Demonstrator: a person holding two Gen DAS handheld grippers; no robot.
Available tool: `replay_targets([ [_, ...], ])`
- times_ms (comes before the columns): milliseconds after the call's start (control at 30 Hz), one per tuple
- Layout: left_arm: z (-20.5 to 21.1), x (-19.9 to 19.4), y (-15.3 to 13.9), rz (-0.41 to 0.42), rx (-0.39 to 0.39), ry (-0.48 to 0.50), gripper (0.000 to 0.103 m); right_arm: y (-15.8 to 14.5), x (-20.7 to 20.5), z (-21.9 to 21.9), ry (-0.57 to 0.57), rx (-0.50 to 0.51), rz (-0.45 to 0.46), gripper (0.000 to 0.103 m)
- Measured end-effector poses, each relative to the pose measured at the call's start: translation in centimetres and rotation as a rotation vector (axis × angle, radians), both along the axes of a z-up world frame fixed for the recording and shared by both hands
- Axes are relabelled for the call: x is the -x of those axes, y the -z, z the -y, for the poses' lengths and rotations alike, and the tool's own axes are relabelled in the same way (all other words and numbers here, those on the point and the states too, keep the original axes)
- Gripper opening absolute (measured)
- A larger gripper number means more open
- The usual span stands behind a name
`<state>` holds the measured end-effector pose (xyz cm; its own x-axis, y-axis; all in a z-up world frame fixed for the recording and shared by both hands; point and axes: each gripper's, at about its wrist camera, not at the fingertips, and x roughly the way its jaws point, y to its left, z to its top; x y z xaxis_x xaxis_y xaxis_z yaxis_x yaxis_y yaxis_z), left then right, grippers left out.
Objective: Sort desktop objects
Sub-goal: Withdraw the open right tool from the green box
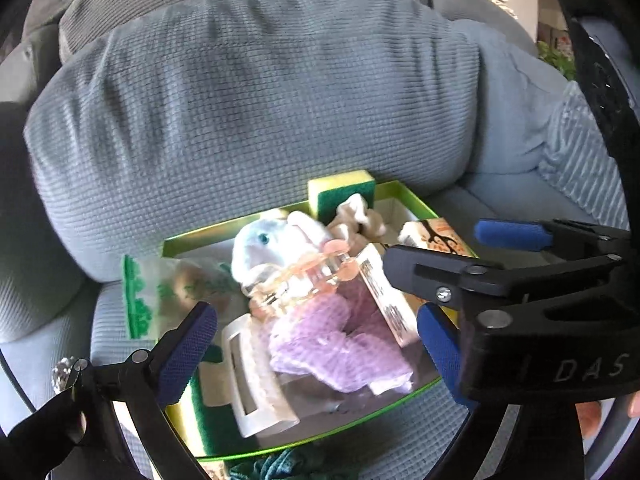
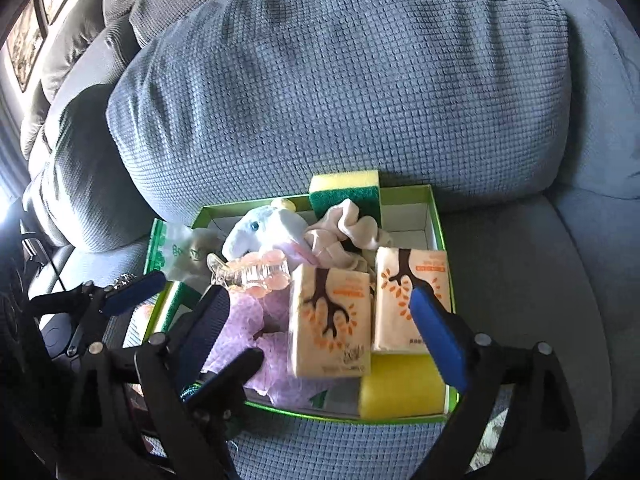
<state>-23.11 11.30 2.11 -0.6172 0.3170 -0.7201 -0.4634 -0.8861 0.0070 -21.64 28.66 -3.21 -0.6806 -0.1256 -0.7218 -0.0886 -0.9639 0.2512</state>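
Observation:
A green-rimmed box (image 1: 188, 240) (image 2: 436, 208) lies on a grey sofa seat, packed with small items. My left gripper (image 1: 314, 350) hangs open over its near left part, above a white hair clip (image 1: 256, 380) and a purple knitted cloth (image 1: 336, 344); its pads touch nothing. My right gripper (image 2: 322, 332) is open over the near right part, its fingers either side of two tissue packs (image 2: 330, 320) with an orange tree print, apart from both. Also in the box are a white plush toy (image 2: 260, 232) and a clear pink claw clip (image 2: 256, 276).
A yellow-and-green sponge (image 2: 346, 190) stands at the box's far wall, a yellow sponge (image 2: 400, 388) lies at its near right corner, and a beige scrunchie (image 2: 344, 232) sits mid-box. A green-printed zip bag (image 1: 160, 296) overhangs the left rim. A big grey cushion (image 2: 340, 80) rises right behind.

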Motion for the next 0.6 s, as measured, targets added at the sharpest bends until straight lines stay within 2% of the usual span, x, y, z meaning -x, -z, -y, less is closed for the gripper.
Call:
replay_targets([
  [100,0.5,-0.1,-0.1,0.006,-0.006,-0.026,0.100,-0.1,-0.4,0.4,0.014,-0.028,-0.007,0.102],
  [333,1.3,0.0,0.3,0.003,0.038,-0.112,0.102,0.5,-0.6,1.4,0.016,-0.087,0.026,0.103],
  [600,2.1,-0.2,0.4,0.012,0.031,-0.152,0.102,0.4,-1.0,1.9,0.009,-0.101,0.035,0.103],
])
